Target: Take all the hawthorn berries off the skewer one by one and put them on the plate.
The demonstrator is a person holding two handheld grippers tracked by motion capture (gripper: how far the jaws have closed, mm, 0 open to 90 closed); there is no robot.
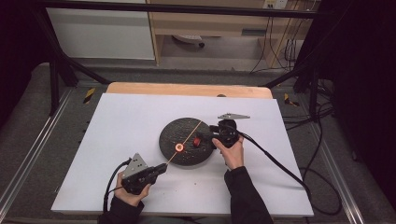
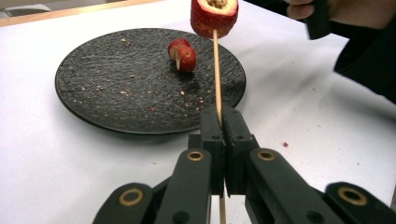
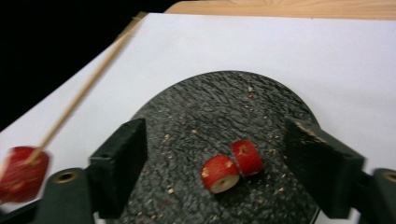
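My left gripper [image 2: 222,114] is shut on a thin wooden skewer [image 2: 216,70] that slants up over a black plate [image 2: 116,79]. A hollowed red fruit piece [image 2: 214,16] is threaded on the skewer; from above this piece [image 1: 179,147] hangs over the plate's near side. Two more red fruit pieces [image 3: 219,173] lie side by side on the plate [image 3: 210,107]. My right gripper [image 3: 217,135] is open above them, its jaws wide apart and touching neither. In the high view the right gripper [image 1: 208,136] sits at the plate's right edge and the left gripper [image 1: 162,168] at its near left.
The plate [image 1: 173,130] sits mid-table on a white sheet [image 1: 121,121], scattered with red crumbs. A wooden table edge [image 1: 187,88] runs along the back. Cables trail from both grippers toward the near and right edges.
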